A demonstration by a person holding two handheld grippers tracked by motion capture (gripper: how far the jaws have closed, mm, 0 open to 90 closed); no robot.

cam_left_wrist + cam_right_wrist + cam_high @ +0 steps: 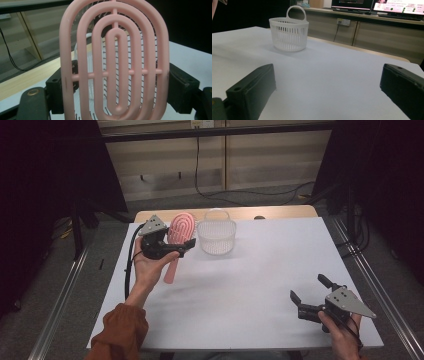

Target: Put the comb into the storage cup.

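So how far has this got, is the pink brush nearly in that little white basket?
Done: the pink plastic hairbrush is picked up, clamped at its head by the left gripper and held in the air. In hand: it hangs just left of the white slotted plastic basket, not yet over it. Left, as I read it: carry it above the rim and let go. The right gripper rests open near the table's front corner.

No readable text, label or number anywhere.
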